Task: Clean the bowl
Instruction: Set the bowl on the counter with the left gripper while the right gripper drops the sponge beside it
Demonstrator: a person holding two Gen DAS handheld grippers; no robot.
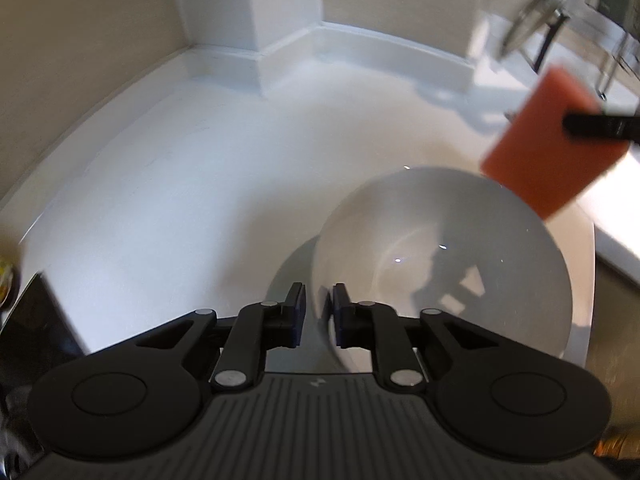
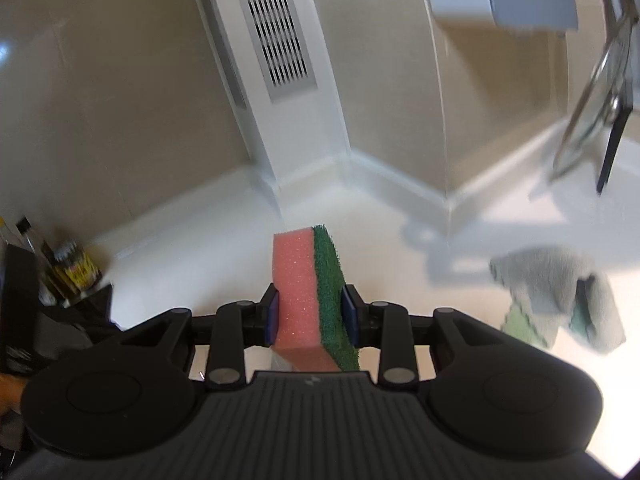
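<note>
A white bowl (image 1: pixel 440 264) is tilted above the white counter, its hollow facing the left wrist camera. My left gripper (image 1: pixel 319 312) is shut on the bowl's near rim. My right gripper (image 2: pixel 311 312) is shut on a sponge (image 2: pixel 310 300), pink foam with a green scouring side, held upright. In the left wrist view the sponge (image 1: pixel 548 148) hangs just above the bowl's far right rim, with one finger (image 1: pixel 600 126) of the right gripper across it. Whether the sponge touches the bowl I cannot tell.
The white counter (image 1: pixel 180 184) runs to a beige wall with a white vented column (image 2: pixel 280 40). A grey and green cloth (image 2: pixel 560 296) lies at right. A glass lid on a rack (image 2: pixel 596 100) stands at far right. Bottles (image 2: pixel 72 268) stand at left.
</note>
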